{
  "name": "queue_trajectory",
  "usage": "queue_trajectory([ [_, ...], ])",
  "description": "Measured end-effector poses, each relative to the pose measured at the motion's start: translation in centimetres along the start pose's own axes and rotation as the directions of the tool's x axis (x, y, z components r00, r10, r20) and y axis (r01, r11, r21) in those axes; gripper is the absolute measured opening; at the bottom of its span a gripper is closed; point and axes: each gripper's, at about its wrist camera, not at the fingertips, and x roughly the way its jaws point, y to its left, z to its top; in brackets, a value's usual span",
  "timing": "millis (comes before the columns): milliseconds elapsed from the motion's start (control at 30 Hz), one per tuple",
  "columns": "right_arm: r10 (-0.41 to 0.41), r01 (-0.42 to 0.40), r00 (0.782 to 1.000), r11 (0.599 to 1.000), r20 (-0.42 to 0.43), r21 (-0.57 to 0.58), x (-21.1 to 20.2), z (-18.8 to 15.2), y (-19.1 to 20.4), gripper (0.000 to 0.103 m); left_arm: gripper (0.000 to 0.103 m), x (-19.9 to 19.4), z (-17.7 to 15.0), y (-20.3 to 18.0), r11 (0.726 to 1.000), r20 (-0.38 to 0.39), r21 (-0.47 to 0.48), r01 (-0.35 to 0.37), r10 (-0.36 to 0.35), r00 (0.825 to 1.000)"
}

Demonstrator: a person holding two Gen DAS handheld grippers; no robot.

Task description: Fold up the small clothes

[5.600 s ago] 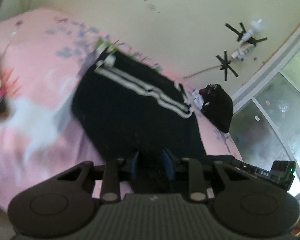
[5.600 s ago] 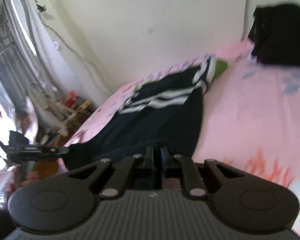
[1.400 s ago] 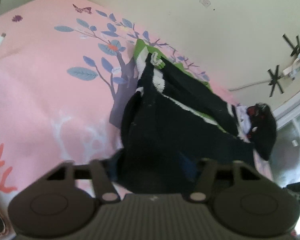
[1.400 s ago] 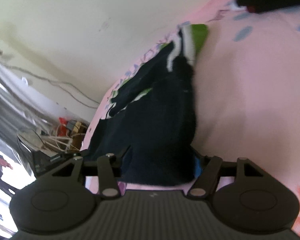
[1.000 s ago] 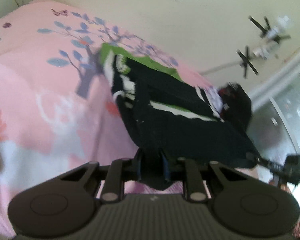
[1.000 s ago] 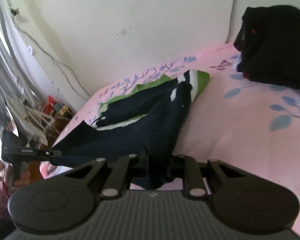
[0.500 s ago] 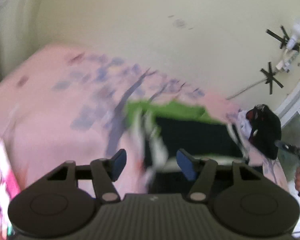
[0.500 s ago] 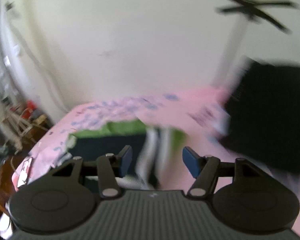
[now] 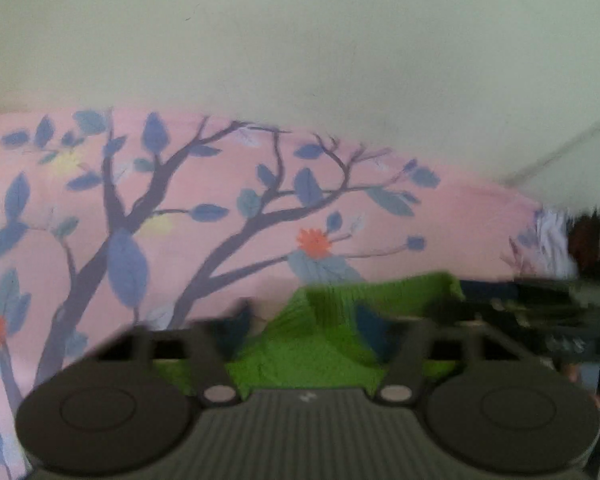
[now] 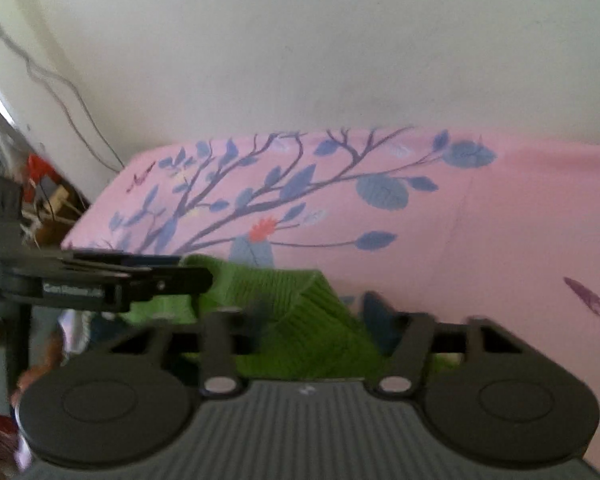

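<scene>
Both grippers at the far edge of a green knit garment (image 9: 332, 344) lying on a pink bedsheet printed with a blue-leaved tree (image 9: 260, 208), close under the pale wall (image 9: 300, 40). Half a second earlier both sets of jaws stood wide above the dark, white-striped side of the garment; they have since been closing, and only the green side now shows in either view. The left gripper (image 9: 300, 330) has its blue pads set apart with a raised fold of green knit between them; whether the pads already press the cloth cannot be told through the blur. The right gripper (image 10: 320, 320), seen from its own camera, likewise straddles a ridge of the same green knit, pads not visibly pinching. The left gripper also enters the right view from the left (image 10: 152, 280), level with the garment's edge. This suggests the previous fold has been laid and released, and a fresh grasp on the far edge is being taken for the next fold. No containers appear; a dark heap of clothing (image 9: 592, 240) lies at the right on the bed.
</scene>
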Motion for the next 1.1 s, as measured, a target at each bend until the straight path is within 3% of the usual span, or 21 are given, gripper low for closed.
queue_trajectory([
  [67,-0.009,0.009,1.000,1.000,0.010,-0.019,-0.7,-0.2,0.2,0.008,0.015,-0.8,-0.3,-0.4,1.000,0.008,0.013,-0.018,0.018,1.000],
  [200,0.015,-0.009,0.996,0.998,0.091,-0.062,-4.6,-0.5,2.0,0.007,0.014,-6.0,-1.7,-1.6,0.998,0.084,0.028,0.052,-0.054,0.995],
  [300,0.044,-0.025,0.988,0.991,0.147,-0.129,-9.6,-2.1,4.4,0.007,0.014,-11.6,-4.1,-3.2,0.991,0.164,0.080,0.108,-0.120,0.979],
  [433,0.095,-0.046,0.975,0.971,0.201,-0.236,-17.2,-7.2,7.9,0.006,0.014,-18.6,-9.8,-5.4,0.964,0.230,0.195,0.181,-0.225,0.947],
  [533,0.120,-0.061,0.970,0.961,0.209,-0.270,-21.1,-12.1,9.4,0.006,0.014,-21.9,-15.5,-6.6,0.936,0.221,0.274,0.220,-0.284,0.933],
  [633,0.103,-0.052,0.977,0.966,0.189,-0.255,-22.7,-17.4,9.8,0.004,0.015,-22.4,-20.6,-7.3,0.924,0.175,0.295,0.243,-0.303,0.937],
  [733,0.043,-0.002,0.984,0.972,0.172,-0.233,-22.6,-22.6,10.0,0.004,0.016,-21.1,-24.5,-7.1,0.935,0.134,0.256,0.248,-0.288,0.948],
  [900,0.027,-0.006,0.991,0.988,0.134,-0.154,-20.2,-27.6,9.5,0.003,0.017,-18.8,-26.9,-4.5,0.954,0.101,0.115,0.278,-0.290,0.952],
  [1000,0.066,-0.044,0.986,0.989,0.152,-0.144,-20.8,-27.7,8.8,0.004,0.025,-19.6,-27.2,-3.0,0.949,0.120,0.074,0.307,-0.314,0.942],
  [1100,0.084,-0.085,0.956,0.996,0.280,-0.008,-24.4,-26.4,5.4,0.014,0.074,-21.6,-27.1,-1.5,0.966,0.208,0.037,0.254,-0.256,0.944],
])
